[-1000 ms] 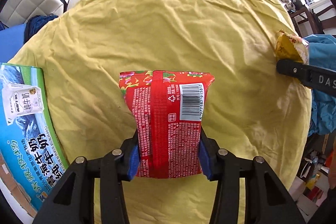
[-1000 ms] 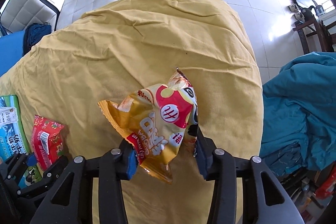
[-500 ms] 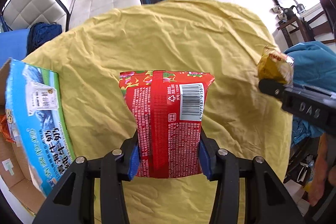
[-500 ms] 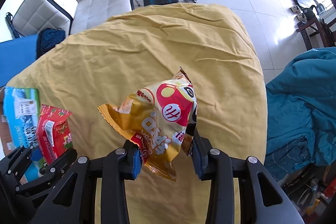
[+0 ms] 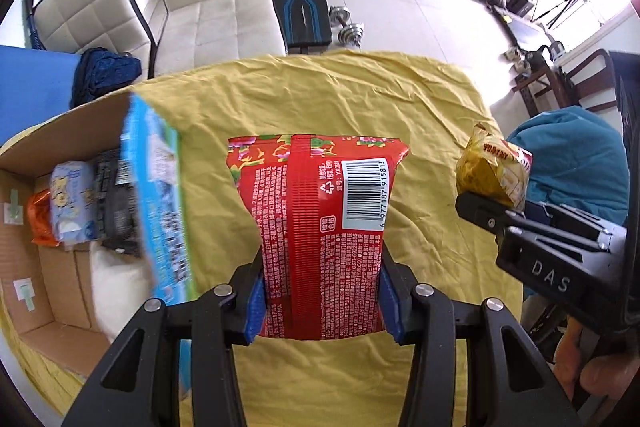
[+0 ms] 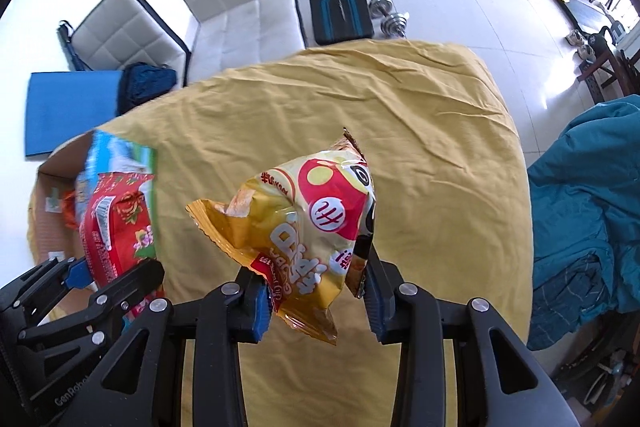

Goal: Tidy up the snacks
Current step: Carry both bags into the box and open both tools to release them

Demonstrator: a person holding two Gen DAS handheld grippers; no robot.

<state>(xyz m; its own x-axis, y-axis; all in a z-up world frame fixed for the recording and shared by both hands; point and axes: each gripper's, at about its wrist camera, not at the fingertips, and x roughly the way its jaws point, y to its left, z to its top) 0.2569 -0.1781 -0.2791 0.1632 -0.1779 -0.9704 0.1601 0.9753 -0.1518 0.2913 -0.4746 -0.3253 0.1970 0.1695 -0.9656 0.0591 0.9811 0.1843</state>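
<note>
The left gripper (image 5: 322, 301) points steeply down over the table, its blue pads clamped on the lower sides of a red snack packet (image 5: 320, 227), which stands up between the fingers with its barcode side facing the camera. The packet hangs clear above the yellow cloth (image 5: 320, 99) that covers the table. Its bottom edge sits level with the pads, and its printed front cannot be seen from this side.

The right gripper (image 6: 316, 303) grips a yellow chip bag (image 6: 304, 227), also held in the air over the cloth. The bag is crumpled and skewed, one corner jutting left, and its lower tip hangs below the pads. The jaws have just been closing a little more, and the bag is pinched between them. In the left wrist view only a wadded piece of this bag shows above the black jaw at the right edge, with part of a hand (image 5: 592, 375) cut off in the corner.

To the left stands an open cardboard box (image 5: 48, 267) with a blue-and-green printed flap (image 5: 160, 207) raised and blurred. Inside I can make out an orange wrapper, a pale blue pack, something dark and something white, but not what they are. A teal blanket (image 6: 588, 207) lies heaped beside the table on the right.
</note>
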